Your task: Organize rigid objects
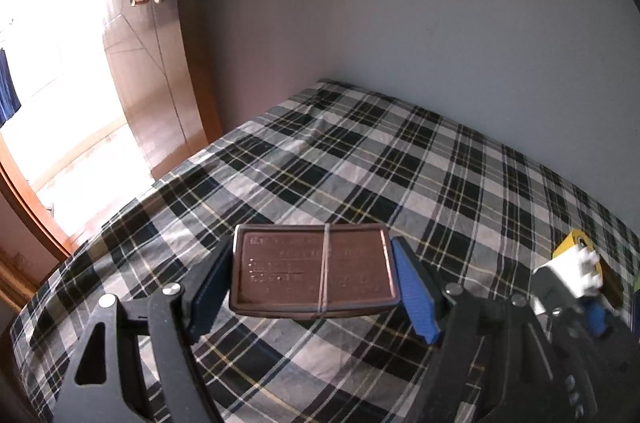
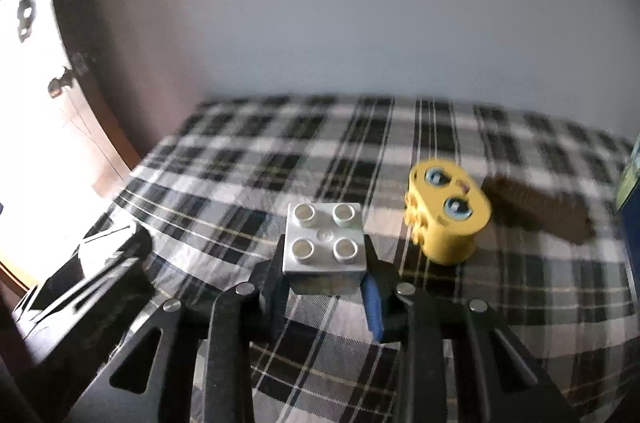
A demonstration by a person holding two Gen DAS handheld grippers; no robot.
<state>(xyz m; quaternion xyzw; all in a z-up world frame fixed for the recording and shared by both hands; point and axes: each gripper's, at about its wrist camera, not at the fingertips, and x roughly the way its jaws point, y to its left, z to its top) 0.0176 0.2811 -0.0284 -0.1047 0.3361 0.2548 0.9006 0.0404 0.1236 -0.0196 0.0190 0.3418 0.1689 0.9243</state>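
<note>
- Left wrist view: the left tongs [image 1: 314, 289] grip a brown tin [image 1: 314, 273], banded with a rubber band, just above the plaid bed [image 1: 360, 159]. At 3 o'clock, the right tongs [image 1: 576, 283] carry a white brick [image 1: 570, 269].
- Right wrist view: the right tongs [image 2: 325, 283] are closed narrow on the brick [image 2: 325, 247]. A yellow toy [image 2: 448, 211] stands on the bed [image 2: 240, 167] at 2 o'clock, with a blurred brown thing [image 2: 540, 207] just beyond.
</note>
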